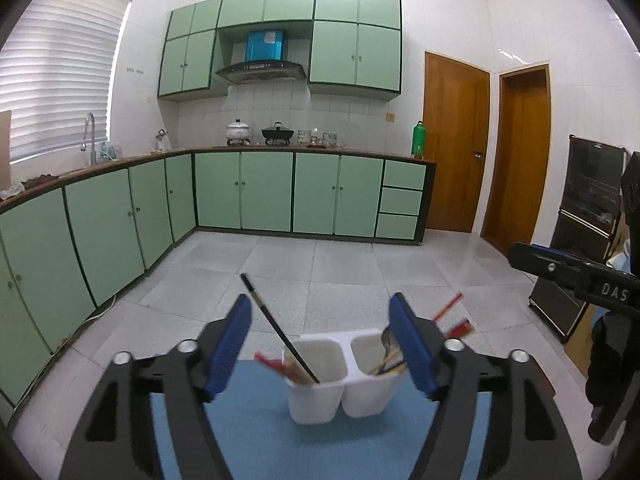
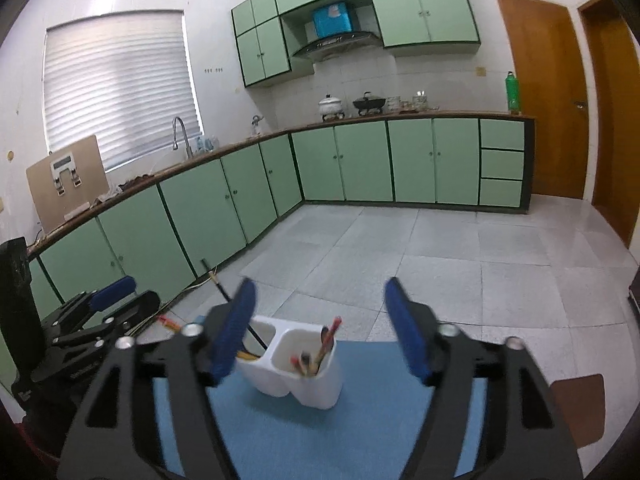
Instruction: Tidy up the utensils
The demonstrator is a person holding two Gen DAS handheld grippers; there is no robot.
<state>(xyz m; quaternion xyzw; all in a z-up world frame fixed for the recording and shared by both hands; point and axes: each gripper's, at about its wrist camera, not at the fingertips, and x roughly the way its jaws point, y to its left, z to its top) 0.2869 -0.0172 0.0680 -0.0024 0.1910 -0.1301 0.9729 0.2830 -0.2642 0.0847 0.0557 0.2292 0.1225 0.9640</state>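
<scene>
Now both tools [image 1: 320,344] [image 2: 320,328] gape empty — white holder [image 1: 334,384] on blue mat [image 1: 248,420] — green-cabineted kitchen [image 1: 264,192].

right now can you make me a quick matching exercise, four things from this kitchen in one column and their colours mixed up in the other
Things:
1. utensil holder
2. mat under the holder
3. bottle on the counter
4. long chopstick leaning out of the holder

Colours:
A. green
B. black
C. white
D. blue

Pairs: 1-C, 2-D, 3-A, 4-B
</scene>
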